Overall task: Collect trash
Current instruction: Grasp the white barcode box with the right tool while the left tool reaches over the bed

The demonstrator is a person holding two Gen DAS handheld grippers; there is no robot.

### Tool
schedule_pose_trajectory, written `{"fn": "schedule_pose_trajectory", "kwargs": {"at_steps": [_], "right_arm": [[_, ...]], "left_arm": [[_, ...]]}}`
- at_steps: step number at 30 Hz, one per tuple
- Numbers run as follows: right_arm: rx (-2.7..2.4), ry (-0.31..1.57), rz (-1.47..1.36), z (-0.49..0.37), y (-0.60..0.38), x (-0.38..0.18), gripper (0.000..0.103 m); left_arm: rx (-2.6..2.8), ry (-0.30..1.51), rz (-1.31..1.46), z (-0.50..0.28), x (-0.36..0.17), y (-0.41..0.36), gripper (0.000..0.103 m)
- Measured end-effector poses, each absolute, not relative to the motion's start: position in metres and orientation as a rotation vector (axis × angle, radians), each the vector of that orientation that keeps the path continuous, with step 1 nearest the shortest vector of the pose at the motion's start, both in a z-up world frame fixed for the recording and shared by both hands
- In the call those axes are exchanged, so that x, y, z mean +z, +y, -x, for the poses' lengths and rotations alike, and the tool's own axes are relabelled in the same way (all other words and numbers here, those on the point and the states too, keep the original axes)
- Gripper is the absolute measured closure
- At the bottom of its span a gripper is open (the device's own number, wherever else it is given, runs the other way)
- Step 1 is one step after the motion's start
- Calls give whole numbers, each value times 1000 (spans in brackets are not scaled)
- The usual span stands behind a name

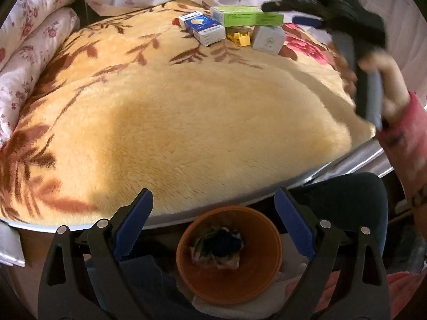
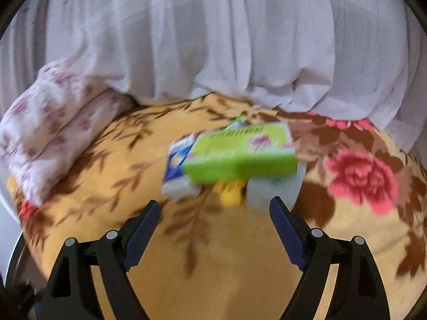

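While both grippers' fingers stand apart and empty, the left gripper (image 1: 213, 221) hangs over the orange bin (image 1: 229, 253); the right gripper (image 2: 214, 229) faces the boxes (image 2: 240, 154) on the bed (image 2: 186, 266).

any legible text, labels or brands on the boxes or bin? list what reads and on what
None can be read with confidence.
Blue and white box: printed characters and a round logo, too small to read.
Green box: lines of print along its side, too small in the left wrist view and motion-blurred in the right wrist view.
Grey box: faint round emblem, no readable words.
Yellow item: no text seen.
Orange bin: no label visible.
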State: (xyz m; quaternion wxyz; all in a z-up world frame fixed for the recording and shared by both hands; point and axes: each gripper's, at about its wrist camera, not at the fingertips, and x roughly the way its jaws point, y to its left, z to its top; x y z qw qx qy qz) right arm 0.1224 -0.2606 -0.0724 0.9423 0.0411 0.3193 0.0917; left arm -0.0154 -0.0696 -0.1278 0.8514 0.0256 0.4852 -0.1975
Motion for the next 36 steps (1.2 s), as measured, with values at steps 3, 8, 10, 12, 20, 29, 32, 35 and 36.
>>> {"fn": "schedule_pose_trajectory", "kwargs": {"at_steps": [3, 8, 10, 12, 20, 29, 32, 35, 36], "right_arm": [[141, 667, -122, -163, -276, -69, 18], [102, 695, -179, -212, -313, -72, 17], [145, 736, -224, -235, -328, -79, 16], [216, 791, -287, -254, -339, -87, 16], [494, 962, -488, -294, -350, -113, 44], [612, 899, -467, -243, -340, -71, 72], [603, 896, -421, -223, -331, -60, 73], [590, 887, -392, -198, -325, -49, 74], [587, 879, -379, -189, -325, -45, 74]], "left_arm": [[-408, 1028, -39, 10, -130, -65, 13], [-399, 1039, -1, -2, -133, -56, 13], [-404, 1043, 5, -5, -133, -55, 13], [-403, 1048, 1, -8, -134, -56, 13], [-422, 1046, 9, -6, -124, -60, 13], [-444, 998, 3, -3, -102, -63, 13], [-460, 968, -1, -10, -93, -66, 13], [-485, 945, 21, -30, -84, -71, 13], [-487, 939, 33, -39, -81, -73, 13]]}}
